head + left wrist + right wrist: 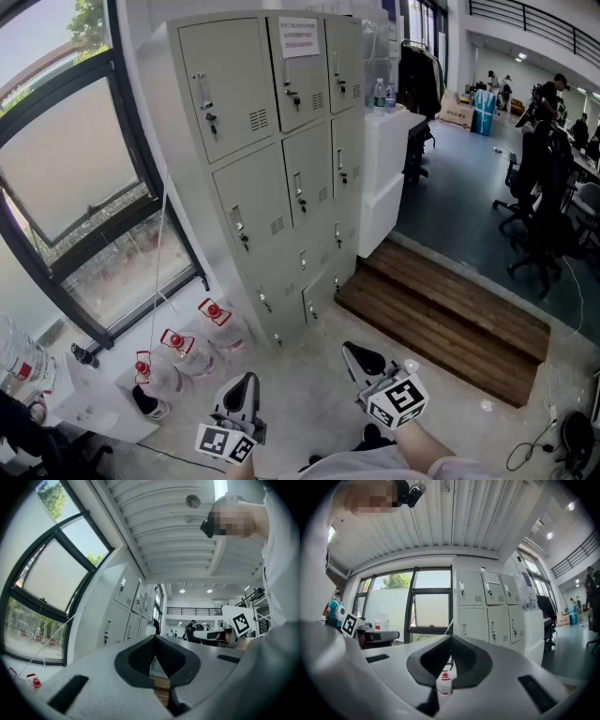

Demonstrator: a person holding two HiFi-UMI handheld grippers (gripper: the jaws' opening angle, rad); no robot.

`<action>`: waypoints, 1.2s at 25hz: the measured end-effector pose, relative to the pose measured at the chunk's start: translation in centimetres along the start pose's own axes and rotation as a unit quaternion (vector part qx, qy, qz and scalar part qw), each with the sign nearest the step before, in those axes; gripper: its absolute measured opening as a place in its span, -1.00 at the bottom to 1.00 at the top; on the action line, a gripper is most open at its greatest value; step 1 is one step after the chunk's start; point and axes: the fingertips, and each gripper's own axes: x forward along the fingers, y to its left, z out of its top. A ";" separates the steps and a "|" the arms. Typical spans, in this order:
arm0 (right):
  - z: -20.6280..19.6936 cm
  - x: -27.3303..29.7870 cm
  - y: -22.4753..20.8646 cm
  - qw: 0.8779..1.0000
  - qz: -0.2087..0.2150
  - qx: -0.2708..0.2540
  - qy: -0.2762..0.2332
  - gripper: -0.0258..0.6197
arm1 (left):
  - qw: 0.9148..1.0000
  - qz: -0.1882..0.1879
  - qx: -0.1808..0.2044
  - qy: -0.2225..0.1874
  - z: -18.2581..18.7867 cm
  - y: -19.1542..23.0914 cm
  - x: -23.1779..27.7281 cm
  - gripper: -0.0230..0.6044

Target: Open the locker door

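Standing beside window (75, 178), grey lockers (281, 169); wooden step (441, 319) adjoining.

"What lies around the wooden step (450, 323)?"
"Pale floor (319, 398) on its near side. Beyond it there's dark floor (469, 187) with black office chairs (544, 225)."
"And to its left?"
"A white cabinet (384, 187) just past its left end. Well left, a black-framed window (75, 178) is bright with daylight."

We see the pale floor (309, 384) carrying the grey locker (281, 187). Three red-capped water jugs (178, 343) stand beside its base, and a wooden step (441, 319) lies alongside.
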 end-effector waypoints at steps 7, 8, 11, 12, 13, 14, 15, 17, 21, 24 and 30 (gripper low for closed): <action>-1.1 -0.4 0.6 1.000 -0.013 0.020 0.009 -0.88 | 1.000 0.010 0.005 0.022 -0.3 0.5 -0.7 -0.92; -1.1 -0.4 0.5 1.000 -0.012 0.020 0.009 -0.88 | 1.000 0.005 0.002 0.017 -0.3 0.3 -0.6 -0.92; -1.3 -0.5 0.1 1.000 -0.008 0.020 0.009 -0.88 | 1.000 -0.004 0.007 0.014 -0.4 -0.4 -0.1 -0.92; -1.3 -0.6 -0.1 1.000 -0.008 0.020 0.010 -0.88 | 1.000 -0.002 0.011 0.017 -0.5 -0.5 0.2 -0.92; -1.3 -0.6 -0.3 1.000 -0.007 0.020 0.010 -0.88 | 1.000 0.000 0.014 0.019 -0.6 -0.6 0.4 -0.92; -1.3 -0.7 -0.6 1.000 -0.008 0.021 0.011 -0.88 | 1.000 0.004 0.013 0.021 -0.7 -0.7 0.7 -0.92; -1.3 -0.7 -0.9 1.000 -0.008 0.022 0.011 -0.88 | 1.000 0.007 0.011 0.023 -0.8 -0.7 0.9 -0.92; -1.3 -0.7 -1.6 1.000 -0.008 0.022 0.011 -0.88 | 0.999 0.017 0.008 0.027 -1.1 -0.7 1.5 -0.92; -0.9 -0.4 -2.9 1.000 0.003 0.013 0.008 -0.88 | 0.999 0.038 0.003 0.029 -1.5 -0.9 2.5 -0.92; -0.9 -0.1 -4.1 1.000 0.019 0.009 0.006 -0.88 | 0.998 0.061 0.003 0.030 -1.8 -1.1 3.4 -0.92; -1.2 1.7 -7.1 0.995 0.088 0.039 0.012 -0.88 | 0.996 0.077 0.046 -0.002 -0.6 -3.8 5.4 -0.92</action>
